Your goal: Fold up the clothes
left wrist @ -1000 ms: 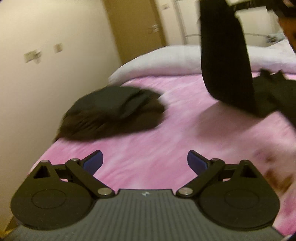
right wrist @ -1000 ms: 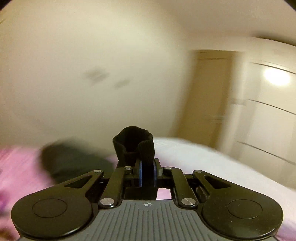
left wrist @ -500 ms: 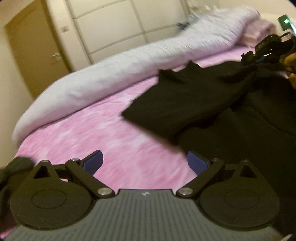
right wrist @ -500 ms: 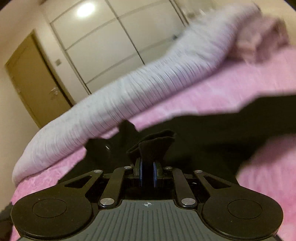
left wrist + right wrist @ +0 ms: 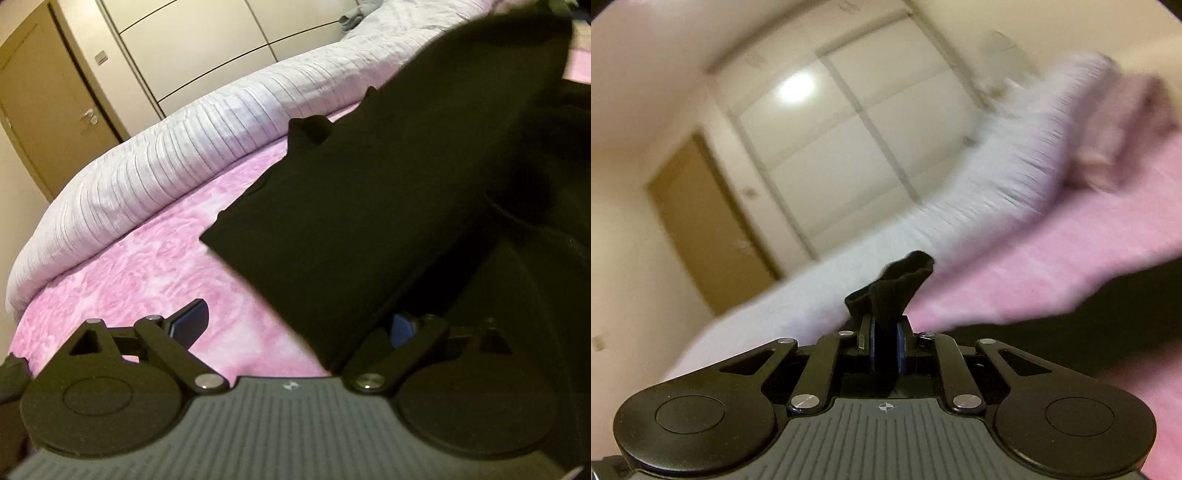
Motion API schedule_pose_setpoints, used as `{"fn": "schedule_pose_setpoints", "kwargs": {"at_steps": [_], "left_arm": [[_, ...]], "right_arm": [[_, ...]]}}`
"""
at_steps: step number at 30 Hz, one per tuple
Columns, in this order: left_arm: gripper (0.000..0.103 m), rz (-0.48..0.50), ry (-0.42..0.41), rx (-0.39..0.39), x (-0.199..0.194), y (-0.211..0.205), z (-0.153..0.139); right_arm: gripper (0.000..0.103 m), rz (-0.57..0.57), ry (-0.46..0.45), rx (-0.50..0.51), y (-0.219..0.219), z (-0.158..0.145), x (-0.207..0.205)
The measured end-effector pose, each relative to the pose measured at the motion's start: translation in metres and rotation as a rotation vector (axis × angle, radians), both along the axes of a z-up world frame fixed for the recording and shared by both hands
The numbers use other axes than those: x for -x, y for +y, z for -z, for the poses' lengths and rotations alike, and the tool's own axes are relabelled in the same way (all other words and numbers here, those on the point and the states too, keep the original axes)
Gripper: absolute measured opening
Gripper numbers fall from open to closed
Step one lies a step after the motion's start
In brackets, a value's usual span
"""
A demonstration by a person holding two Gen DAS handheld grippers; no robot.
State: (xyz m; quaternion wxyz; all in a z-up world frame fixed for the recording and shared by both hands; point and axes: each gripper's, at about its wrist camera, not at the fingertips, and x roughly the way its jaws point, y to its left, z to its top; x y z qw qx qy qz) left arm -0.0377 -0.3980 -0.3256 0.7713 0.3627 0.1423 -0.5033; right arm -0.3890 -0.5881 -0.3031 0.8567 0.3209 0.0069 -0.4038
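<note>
A black garment point(image 5: 369, 206) stretches across the pink bedspread point(image 5: 155, 266), one long flap raised toward the upper right in the left wrist view. My left gripper point(image 5: 295, 325) is open, its left blue pad point(image 5: 192, 319) over bare pink cover and its right pad point(image 5: 400, 326) partly behind the flap's lower edge. Whether the cloth sits between the pads is unclear. In the right wrist view my right gripper point(image 5: 885, 334) is shut on a bunched fold of the black garment point(image 5: 897, 280), lifted above the bed; more black cloth point(image 5: 1108, 295) trails at right.
A long white ribbed bolster point(image 5: 177, 155) runs along the far side of the bed. Behind it stand white wardrobe doors point(image 5: 207, 48) and a brown door point(image 5: 48, 110). A pink pillow point(image 5: 1123, 133) lies at the bed's far right.
The right gripper has risen and tilted up, lifting its pinched fold higher. The left gripper has moved closer, so the black flap now reaches its right pad.
</note>
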Motion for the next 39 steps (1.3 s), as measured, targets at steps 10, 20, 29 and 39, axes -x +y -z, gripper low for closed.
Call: {"fn": "schedule_pose_setpoints", "kwargs": {"at_steps": [10,20,29,39], "left_arm": [[0.095,0.031,-0.02,-0.005,-0.006,0.006,-0.001],[0.095,0.046,-0.032,0.012,-0.001,0.011,-0.001],[0.094,0.121,-0.04,-0.016,0.013,0.018,-0.007],[0.094,0.242,-0.062,0.007,0.052,0.039,-0.031]], "right_arm": [[0.01,-0.008,0.08,-0.162,0.005,0.048,0.022],[0.01,-0.109,-0.003,0.116,-0.017,0.011,0.02],[0.018,-0.046,0.072,-0.317,-0.058,0.074,0.028],[0.036,0.072,-0.032,-0.403,-0.07,0.069,0.064]]}}
